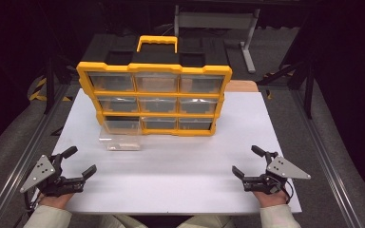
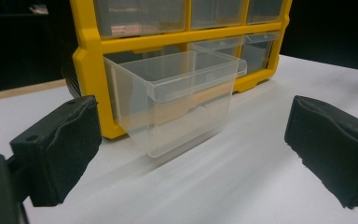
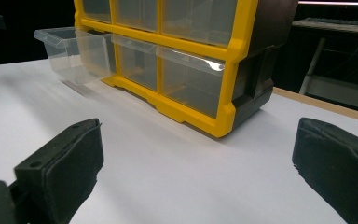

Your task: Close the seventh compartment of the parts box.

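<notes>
A clear plastic drawer (image 1: 120, 135) is being shown pulled out from the bottom-left slot of a yellow and black organizer (image 1: 154, 97) at the table's (image 1: 180, 175) far middle. The drawer is smooth, boxy and see-through, with a lipped front. No writing can be read. The left gripper (image 1: 76, 164) and right gripper (image 1: 247, 161) are being held wide open near the table's near corners, nothing gripped.

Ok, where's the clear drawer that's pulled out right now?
In the high view the clear drawer juts from the bottom-left slot of the yellow organizer over the white table, ahead of the left claw, untouched.
</notes>
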{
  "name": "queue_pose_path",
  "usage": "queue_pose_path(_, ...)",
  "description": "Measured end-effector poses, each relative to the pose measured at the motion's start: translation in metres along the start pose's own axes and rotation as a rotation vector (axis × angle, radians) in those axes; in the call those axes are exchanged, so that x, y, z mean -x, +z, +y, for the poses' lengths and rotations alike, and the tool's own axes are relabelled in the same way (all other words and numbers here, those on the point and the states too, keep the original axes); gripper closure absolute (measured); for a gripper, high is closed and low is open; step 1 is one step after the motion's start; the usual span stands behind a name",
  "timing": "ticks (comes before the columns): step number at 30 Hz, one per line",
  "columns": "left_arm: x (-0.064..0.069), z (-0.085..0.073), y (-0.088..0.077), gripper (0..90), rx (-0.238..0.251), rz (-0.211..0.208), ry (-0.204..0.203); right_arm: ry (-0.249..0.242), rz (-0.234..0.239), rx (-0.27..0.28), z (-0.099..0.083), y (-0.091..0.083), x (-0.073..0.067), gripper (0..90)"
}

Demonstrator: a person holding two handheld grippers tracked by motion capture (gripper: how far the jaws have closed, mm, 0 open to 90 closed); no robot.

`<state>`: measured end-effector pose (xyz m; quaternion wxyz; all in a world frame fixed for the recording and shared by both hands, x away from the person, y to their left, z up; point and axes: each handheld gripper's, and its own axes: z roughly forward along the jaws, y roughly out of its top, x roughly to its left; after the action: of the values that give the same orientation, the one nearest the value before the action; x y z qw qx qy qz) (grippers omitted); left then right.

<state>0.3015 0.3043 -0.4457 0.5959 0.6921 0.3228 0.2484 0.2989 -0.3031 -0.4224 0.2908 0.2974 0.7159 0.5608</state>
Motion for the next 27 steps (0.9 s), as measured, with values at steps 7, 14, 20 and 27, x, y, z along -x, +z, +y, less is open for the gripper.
queue_pose_path(7, -0.0022, 0.0008, 0.0011, 0.5, 0.015, -0.001, -0.012, 0.005, -0.004, -0.004, -0.0007, -0.0009, 0.001, 2.6)
queue_pose_path(14, -0.007, -0.0006, 0.0021, 2.2, 0.046, -0.045, -0.059, 0.016, -0.001, -0.011, -0.0025, 0.0007, 0.0024, 2.9)
queue_pose_path(20, -0.0038, 0.0023, 0.0001, 2.5, 0.07, -0.029, -0.051, 0.019, 0.003, -0.011, -0.0026, 0.0004, 0.0026, 2.9)
queue_pose_path(27, -0.0037, 0.0058, 0.0027, 1.7, 0.062, -0.07, -0.09, 0.016, 0.011, -0.016, -0.0028, 0.0035, 0.0025, 2.8)
